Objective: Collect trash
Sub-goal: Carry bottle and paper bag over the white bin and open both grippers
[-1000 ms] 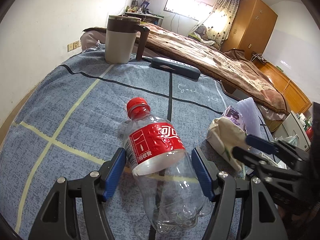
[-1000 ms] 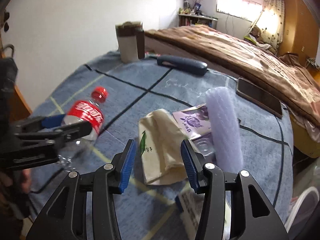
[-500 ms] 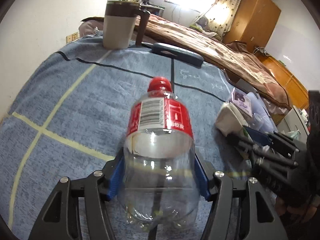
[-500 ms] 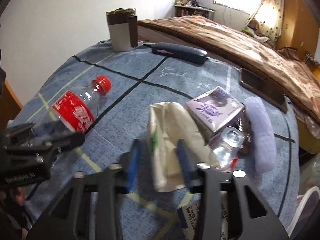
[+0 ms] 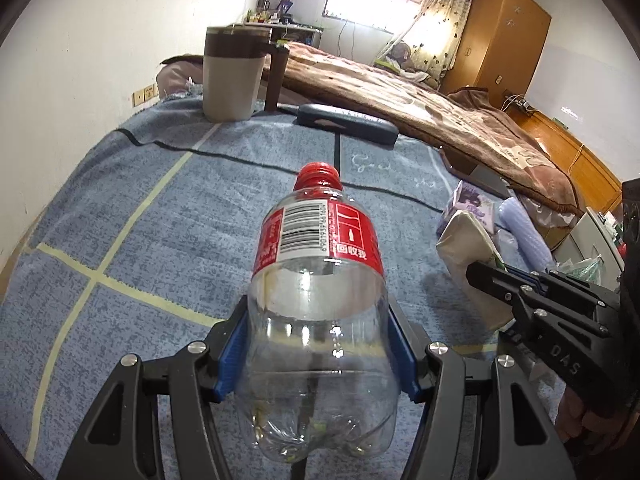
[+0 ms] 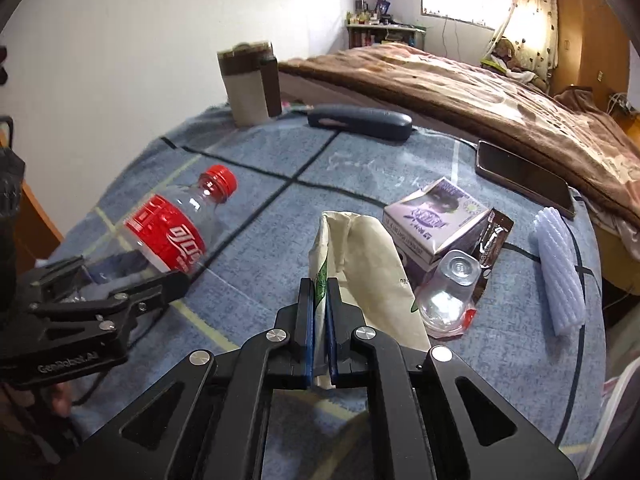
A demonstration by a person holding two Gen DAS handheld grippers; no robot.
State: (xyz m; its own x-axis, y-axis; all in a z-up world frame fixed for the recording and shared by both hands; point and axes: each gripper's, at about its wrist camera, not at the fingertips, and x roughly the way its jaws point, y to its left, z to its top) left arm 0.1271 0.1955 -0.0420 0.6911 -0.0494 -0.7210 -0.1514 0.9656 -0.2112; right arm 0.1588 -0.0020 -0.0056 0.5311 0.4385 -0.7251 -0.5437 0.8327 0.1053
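left gripper clamped on empty bottle low on body – cap at 12 o'clock, clear of cloth. right gripper pinched on paper bag edge – both ready for bin.

Bottle left of paper bag

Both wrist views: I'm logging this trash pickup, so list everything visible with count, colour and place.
plastic bottle: 1, clear, red cap, in left gripper
paper bag: 1, cream, in right gripper
carton: 1, purple, right of bag
plastic cup: 1, clear, beside carton
foam sleeve: 1, lavender, far right
mug: 1, beige-brown, far edge
case: 1, dark blue, beside mug
phone: 1, black, near blanket
left gripper: black, blue pads
right gripper: black, blue pads
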